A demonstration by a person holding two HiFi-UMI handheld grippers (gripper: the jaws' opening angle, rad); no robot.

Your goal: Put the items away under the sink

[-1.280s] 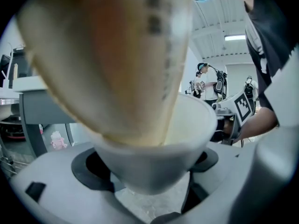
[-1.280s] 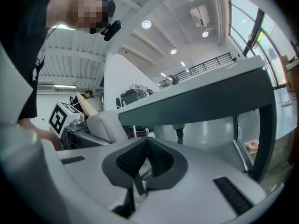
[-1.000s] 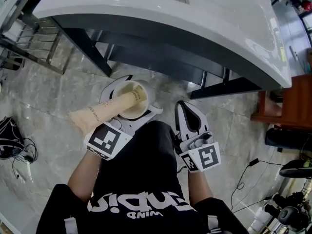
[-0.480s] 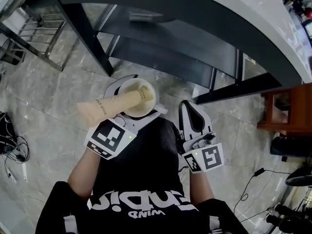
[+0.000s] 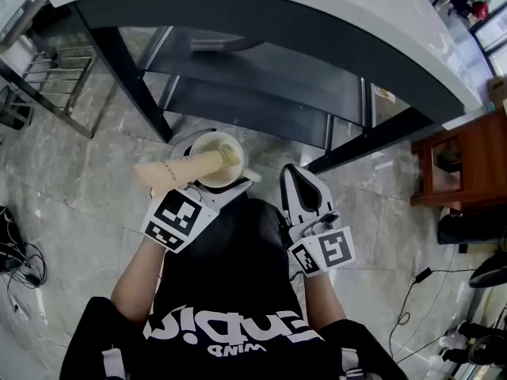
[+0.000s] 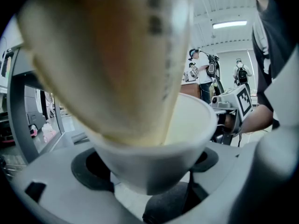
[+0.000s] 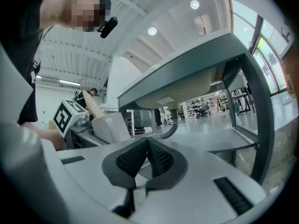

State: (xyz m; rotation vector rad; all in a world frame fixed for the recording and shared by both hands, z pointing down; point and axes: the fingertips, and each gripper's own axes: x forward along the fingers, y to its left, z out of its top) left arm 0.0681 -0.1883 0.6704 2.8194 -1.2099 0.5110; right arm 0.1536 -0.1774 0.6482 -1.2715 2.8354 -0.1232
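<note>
My left gripper (image 5: 212, 155) is shut on a white cup (image 5: 219, 165) with a beige tube (image 5: 176, 172) leaning out of it to the left. In the left gripper view the cup (image 6: 154, 157) fills the space between the jaws and the tube (image 6: 107, 55) looms above it. My right gripper (image 5: 295, 176) is beside it at the right, shut with nothing in it; its pads (image 7: 159, 160) meet. Both hang above the floor in front of the white sink (image 5: 317, 22). Beneath the sink are two dark shelves (image 5: 261, 66) and a drain pipe (image 5: 215, 45).
A black frame leg (image 5: 135, 77) stands left of the shelves. A metal rack (image 5: 47, 74) is at the far left, with cables (image 5: 12, 252) on the floor. A wooden cabinet (image 5: 467, 161) stands at the right. The person's torso fills the bottom of the head view.
The view has dropped, so the shelves under the sink now show. Both grippers have edged a little toward the sink frame, the cup still held.
</note>
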